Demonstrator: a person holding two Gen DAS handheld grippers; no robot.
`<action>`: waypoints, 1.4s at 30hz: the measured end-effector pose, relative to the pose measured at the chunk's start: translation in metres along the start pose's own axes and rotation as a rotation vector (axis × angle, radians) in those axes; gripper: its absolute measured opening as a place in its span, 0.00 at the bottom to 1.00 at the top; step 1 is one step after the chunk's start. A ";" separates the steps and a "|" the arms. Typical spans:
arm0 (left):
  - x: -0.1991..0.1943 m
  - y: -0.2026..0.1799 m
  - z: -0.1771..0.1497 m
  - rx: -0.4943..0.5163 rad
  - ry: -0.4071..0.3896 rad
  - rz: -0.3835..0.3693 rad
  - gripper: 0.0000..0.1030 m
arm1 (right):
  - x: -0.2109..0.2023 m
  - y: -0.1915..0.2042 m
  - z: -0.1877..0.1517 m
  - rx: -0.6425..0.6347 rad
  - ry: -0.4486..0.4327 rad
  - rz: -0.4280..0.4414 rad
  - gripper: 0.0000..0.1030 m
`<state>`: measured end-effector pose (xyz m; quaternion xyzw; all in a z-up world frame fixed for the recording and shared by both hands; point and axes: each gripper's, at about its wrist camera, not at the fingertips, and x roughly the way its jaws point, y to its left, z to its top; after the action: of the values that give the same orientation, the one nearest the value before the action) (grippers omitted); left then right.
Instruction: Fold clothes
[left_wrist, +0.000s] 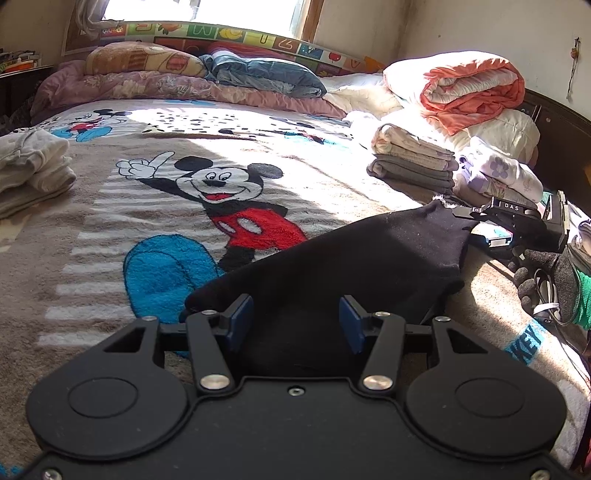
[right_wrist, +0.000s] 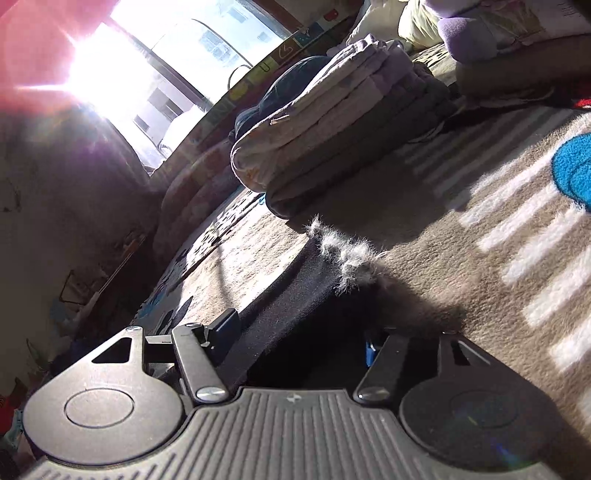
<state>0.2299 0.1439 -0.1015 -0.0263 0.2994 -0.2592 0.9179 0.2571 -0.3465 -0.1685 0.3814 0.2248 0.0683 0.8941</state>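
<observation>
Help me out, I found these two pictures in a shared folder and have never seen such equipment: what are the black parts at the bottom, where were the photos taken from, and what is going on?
There is no robot here. A person holds a two-finger grasping device in each hand, and each one carries a wide-angle camera looking forward along its fingers.

One picture comes from the left tool; its blue-padded fingers are spread, with a black garment lying between them on a cartoon-mouse blanket. At the right edge of that view you see the right tool at the garment's far corner, held by a gloved hand.

The other picture comes from the right tool itself, tilted and low. Whether it is pinching the cloth cannot be told.

Folded clothes are stacked nearby, with rolled bedding behind.
</observation>
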 end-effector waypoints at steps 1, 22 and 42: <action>0.001 -0.001 0.000 0.002 0.003 0.002 0.49 | 0.000 -0.004 0.001 0.022 -0.001 -0.002 0.51; 0.001 0.000 0.001 -0.021 0.005 -0.026 0.52 | -0.033 -0.029 0.022 0.172 0.019 -0.070 0.36; -0.003 0.001 -0.001 -0.031 -0.003 -0.041 0.52 | -0.034 -0.047 0.018 0.207 -0.003 -0.024 0.24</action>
<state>0.2282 0.1458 -0.1008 -0.0472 0.3015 -0.2733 0.9122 0.2327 -0.4018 -0.1791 0.4691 0.2340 0.0336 0.8509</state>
